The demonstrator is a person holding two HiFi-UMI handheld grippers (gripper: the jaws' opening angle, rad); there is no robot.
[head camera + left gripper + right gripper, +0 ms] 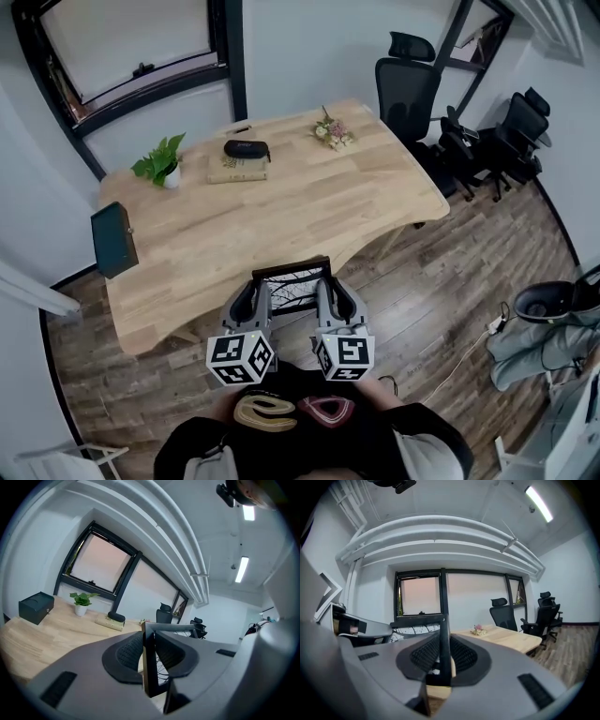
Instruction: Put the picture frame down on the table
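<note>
A dark-framed picture frame (292,286) with a branch drawing hangs just off the near edge of the wooden table (309,211). My left gripper (255,298) is shut on the frame's left side, whose dark edge (150,660) stands between the jaws in the left gripper view. My right gripper (328,295) is shut on the frame's right side, seen as a thin dark bar (443,653) clamped between the pads. The frame is held upright, tilted a little, in front of the person's body.
On the table are a potted plant (161,162), a book with a black case (242,159) on it, a small flower bunch (332,132) and a dark box (114,240) at the left edge. Black office chairs (412,89) stand at the far right.
</note>
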